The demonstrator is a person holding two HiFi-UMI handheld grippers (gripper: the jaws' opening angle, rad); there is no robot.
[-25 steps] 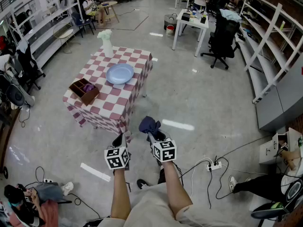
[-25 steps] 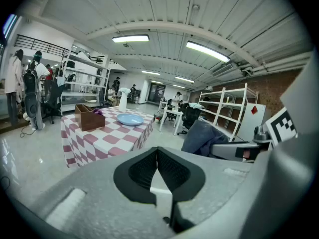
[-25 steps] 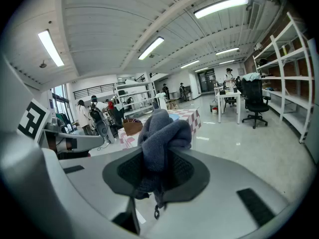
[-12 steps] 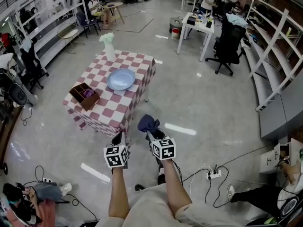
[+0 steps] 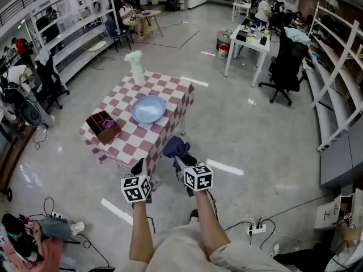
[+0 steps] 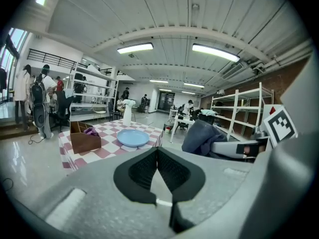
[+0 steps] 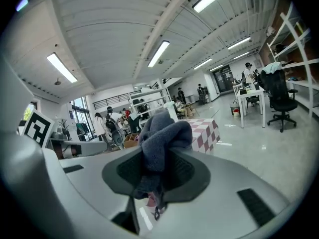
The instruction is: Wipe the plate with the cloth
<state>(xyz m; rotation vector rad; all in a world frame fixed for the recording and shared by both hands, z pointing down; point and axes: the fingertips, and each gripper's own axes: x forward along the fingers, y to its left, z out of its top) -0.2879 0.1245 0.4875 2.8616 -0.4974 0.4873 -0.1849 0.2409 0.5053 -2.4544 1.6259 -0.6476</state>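
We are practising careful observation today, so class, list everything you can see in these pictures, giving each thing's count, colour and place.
table: one, red-and-white checked cover, ahead of the person, to the left
plate: one, pale blue, middle of the table
vase: one, whitish, far edge of the table
box: one, brown wood, near left of the table, something purple inside
desk: one, white, far right of the room
office chair: one, black, beside the desk
shelving: several racks, white, along both side walls
cloth: one, dark blue, bunched in the right claw
left claw: one, grey and black, shut and empty, short of the table
right claw: one, grey and black, shut on the cloth
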